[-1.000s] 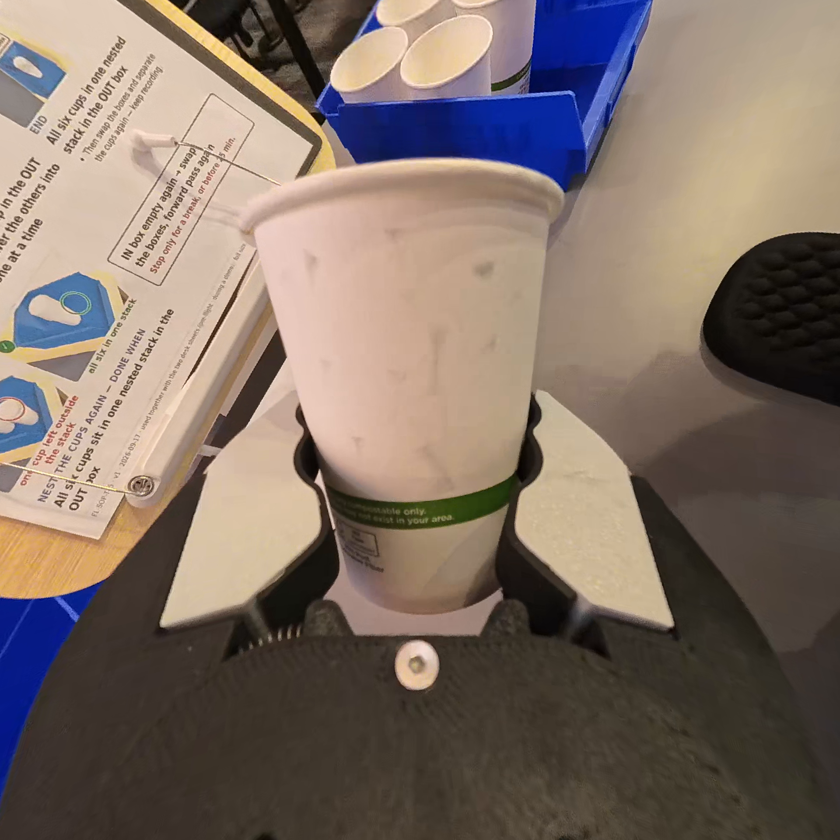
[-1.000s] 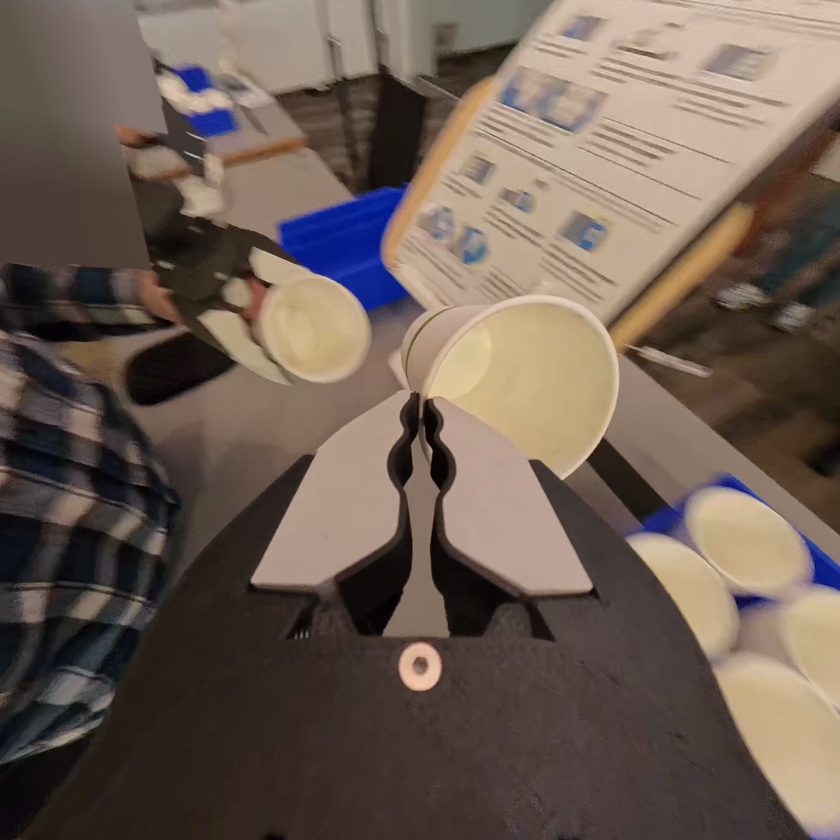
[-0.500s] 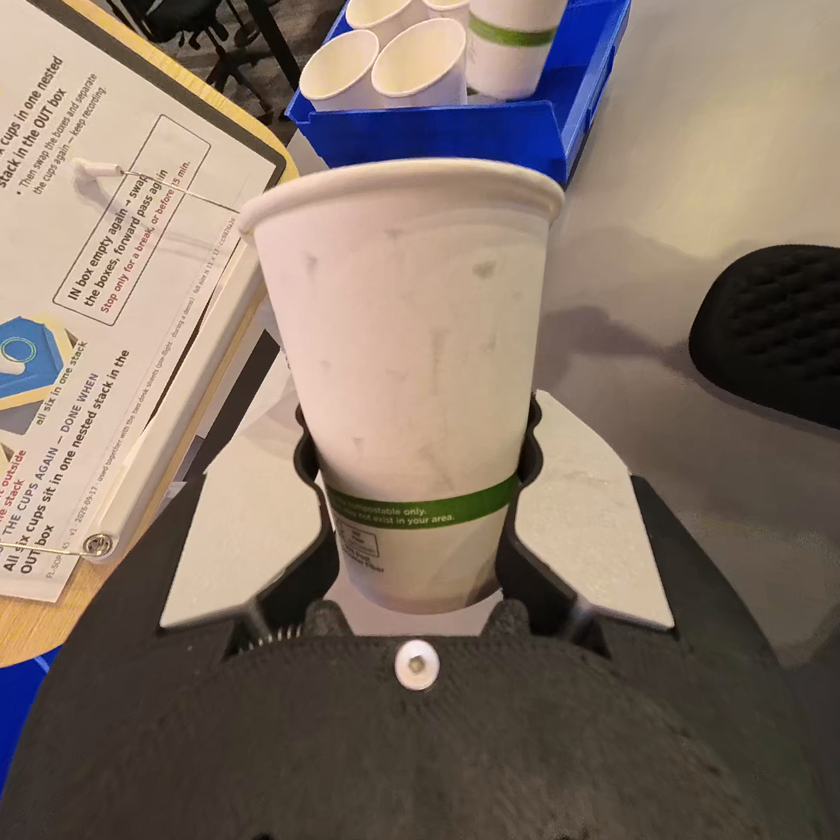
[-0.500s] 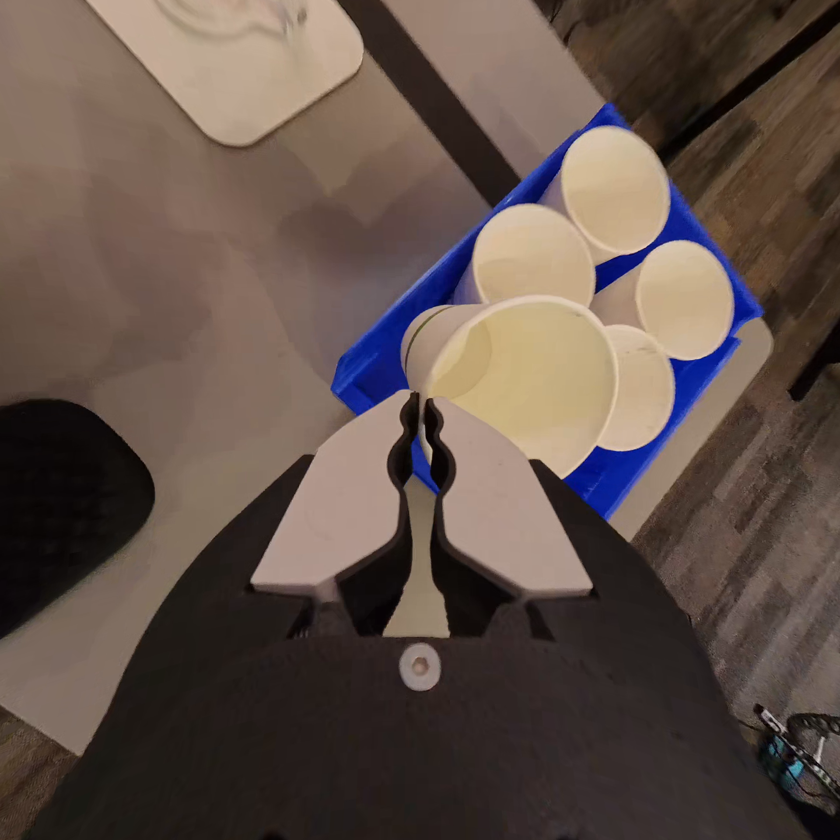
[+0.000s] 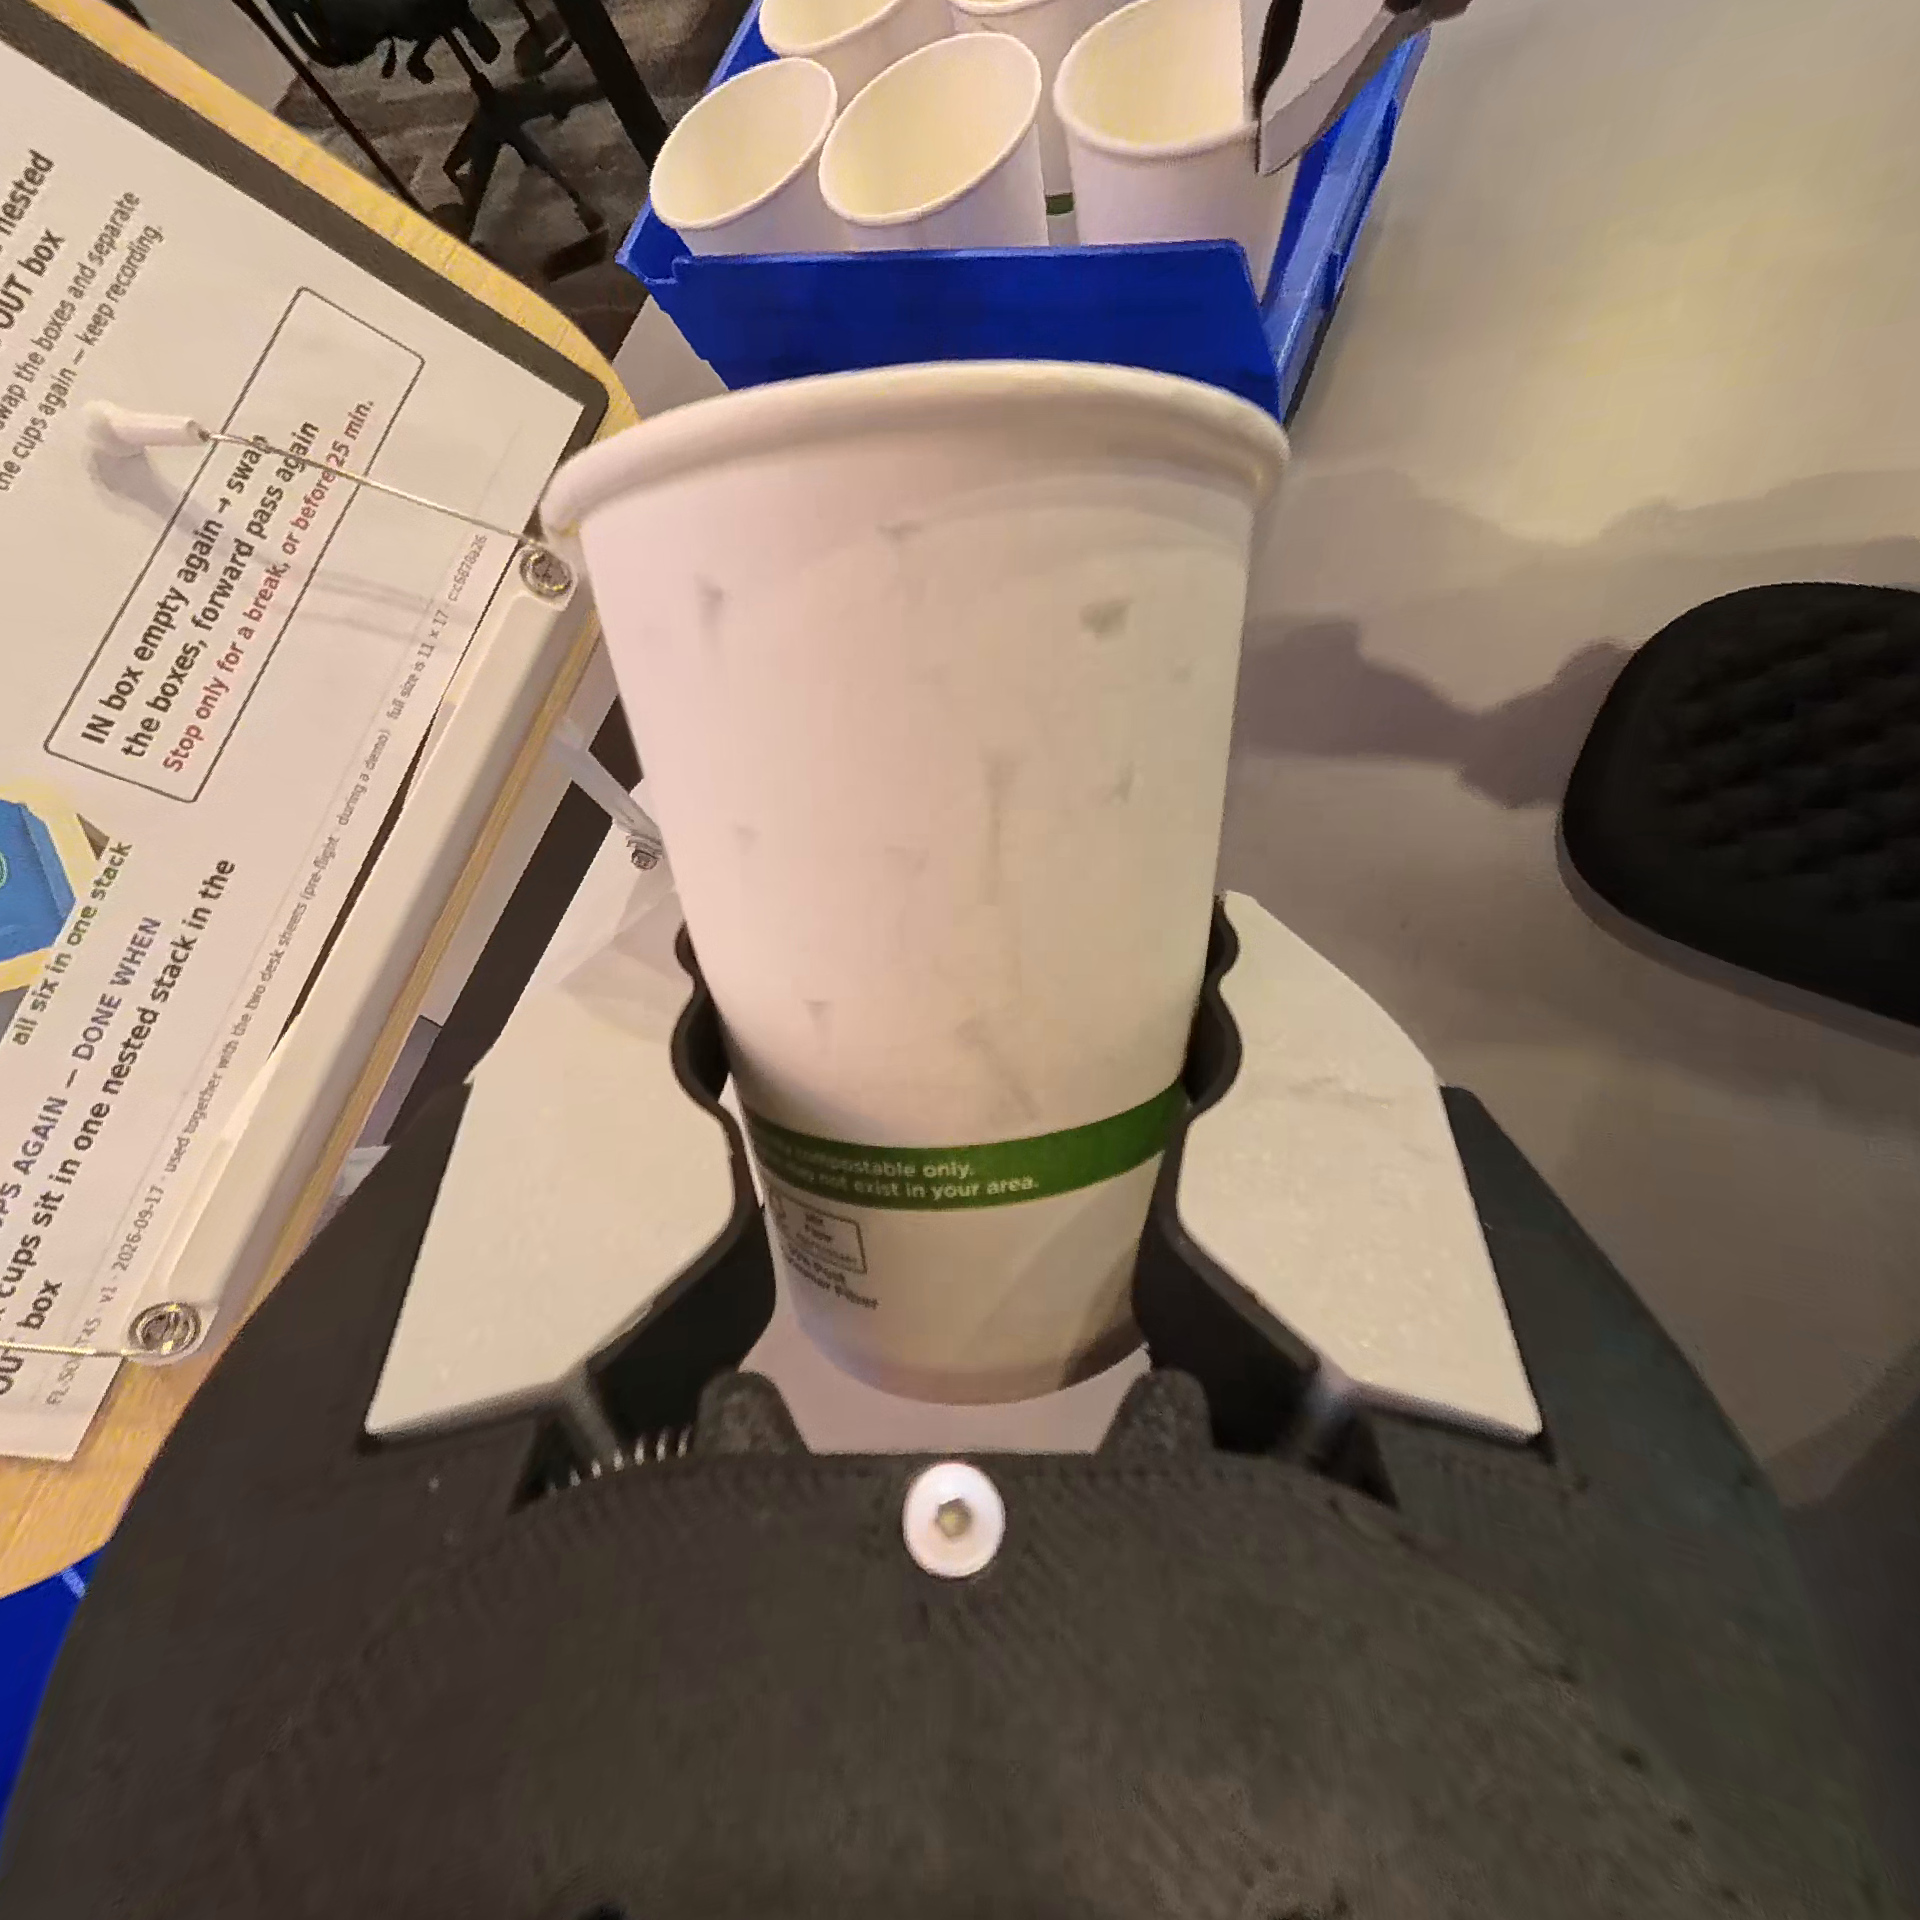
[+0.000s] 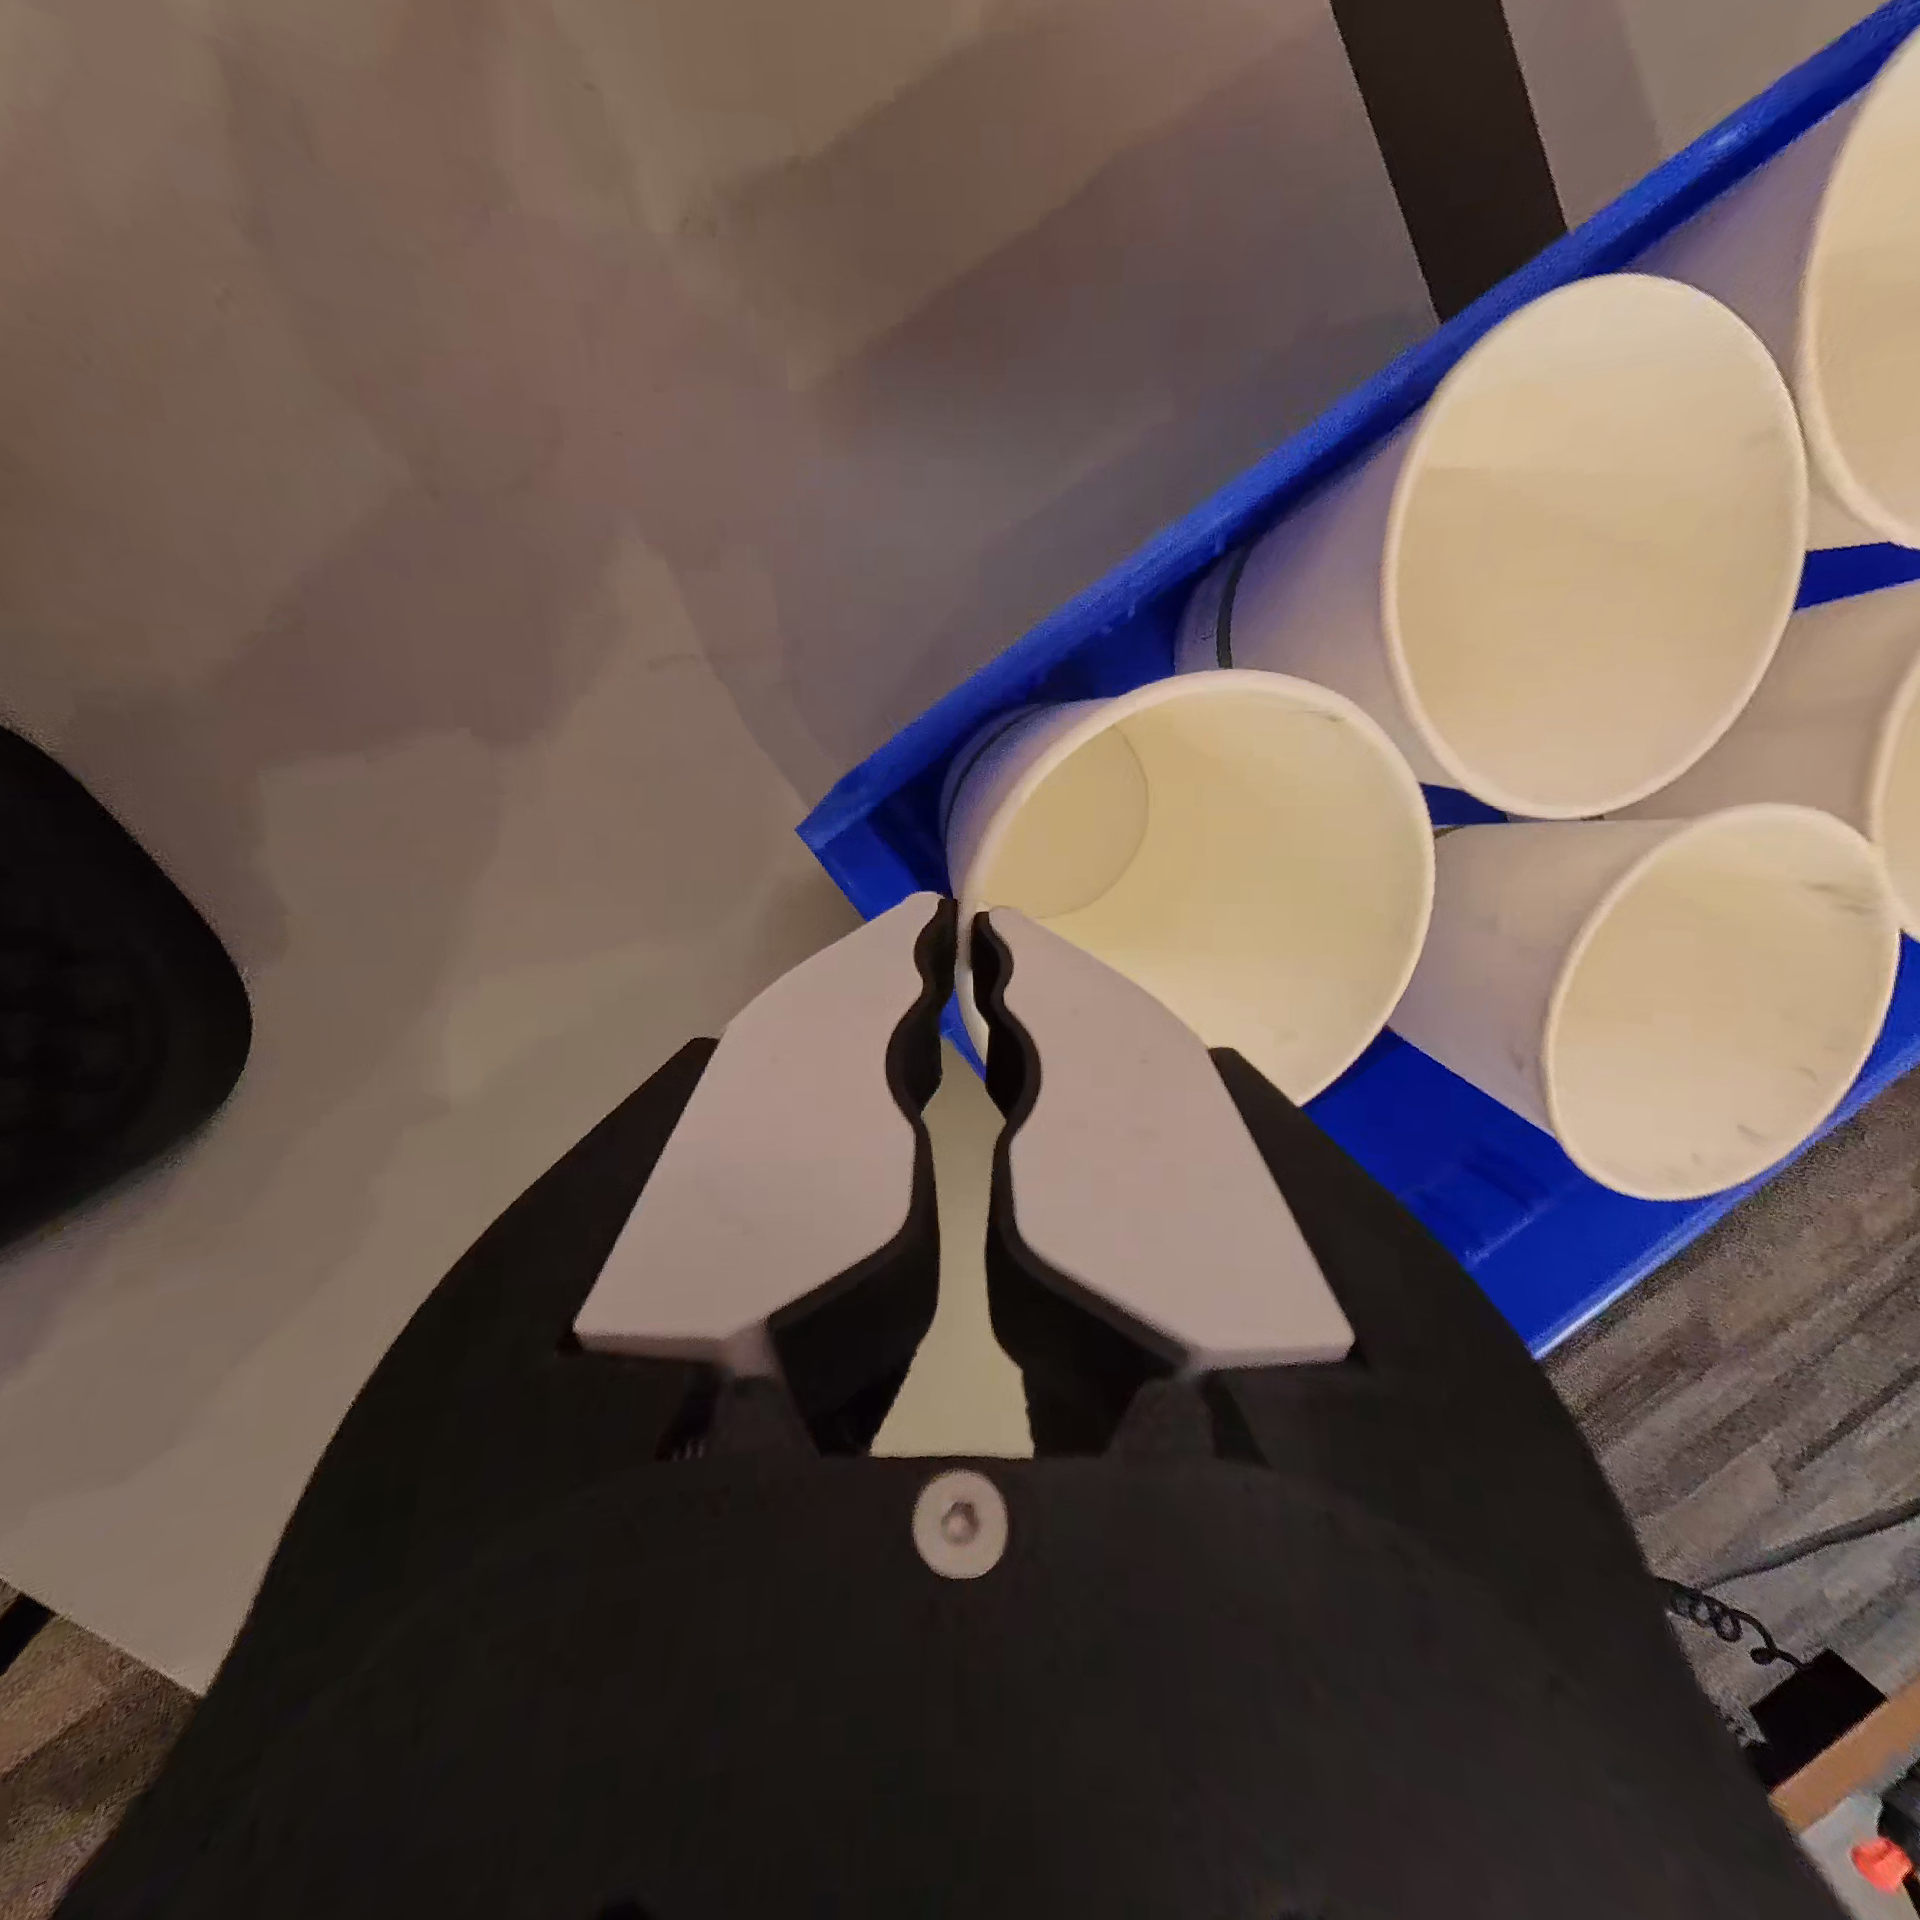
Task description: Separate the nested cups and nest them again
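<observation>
The left gripper [image 5: 956,1029], matte black with flat pale-grey finger plates and wavy black pads, stands wide and clamps a tall white paper cup with a rolled rim and a green band near its base [image 5: 925,831]. Both pads press the cup's lower wall just above the band. The cup's long axis runs forward along the fingers, base toward the gripper body, open mouth pointing away toward a blue plastic bin [image 5: 977,312]. Its paper wall looks scuffed, with faint grey dents.

The right gripper [image 6: 961,966] is nearly closed, its pads pinching the thin wall at the rim of a second white paper cup with a cream inside [image 6: 1216,883]. This cup hangs over the near corner of the blue bin [image 6: 1143,623], its mouth turned toward the camera and its base down inside the bin. Other white paper cups [image 6: 1590,540] stand upright in the bin beside it, on a smooth grey tabletop [image 6: 468,468].
</observation>
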Demonstrator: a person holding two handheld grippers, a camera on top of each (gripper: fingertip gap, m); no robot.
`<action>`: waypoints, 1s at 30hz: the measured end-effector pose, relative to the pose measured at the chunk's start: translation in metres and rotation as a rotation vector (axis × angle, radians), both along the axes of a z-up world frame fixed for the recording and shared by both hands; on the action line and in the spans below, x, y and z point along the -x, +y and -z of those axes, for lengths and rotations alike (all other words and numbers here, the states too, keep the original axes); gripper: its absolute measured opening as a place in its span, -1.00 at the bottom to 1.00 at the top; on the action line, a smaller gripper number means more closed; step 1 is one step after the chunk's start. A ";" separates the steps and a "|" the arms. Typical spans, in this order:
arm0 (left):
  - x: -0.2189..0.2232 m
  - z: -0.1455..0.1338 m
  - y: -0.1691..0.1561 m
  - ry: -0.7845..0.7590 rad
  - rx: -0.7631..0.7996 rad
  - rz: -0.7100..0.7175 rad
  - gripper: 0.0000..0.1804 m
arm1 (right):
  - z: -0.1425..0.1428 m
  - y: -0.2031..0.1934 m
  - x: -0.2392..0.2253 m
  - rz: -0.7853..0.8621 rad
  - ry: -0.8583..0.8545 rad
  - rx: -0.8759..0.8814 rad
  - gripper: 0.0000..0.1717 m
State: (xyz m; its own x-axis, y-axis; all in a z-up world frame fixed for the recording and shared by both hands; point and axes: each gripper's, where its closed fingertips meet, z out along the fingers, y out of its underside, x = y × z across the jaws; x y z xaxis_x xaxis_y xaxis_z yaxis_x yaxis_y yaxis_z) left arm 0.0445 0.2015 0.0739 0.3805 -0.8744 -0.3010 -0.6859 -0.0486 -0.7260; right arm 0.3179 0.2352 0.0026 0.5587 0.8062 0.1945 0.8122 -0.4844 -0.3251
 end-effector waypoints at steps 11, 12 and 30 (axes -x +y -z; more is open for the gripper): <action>-0.010 0.000 -0.001 -0.038 0.044 0.016 -0.02 | -0.078 -0.012 0.035 -0.065 0.255 -0.133 -0.67; -0.013 0.000 -0.002 -0.058 0.064 0.020 -0.02 | -0.095 -0.022 0.054 -0.124 0.349 -0.143 -0.67; -0.039 -0.003 -0.033 -0.168 0.197 0.141 -0.02 | -0.127 -0.101 0.231 -0.587 0.780 -0.091 -0.93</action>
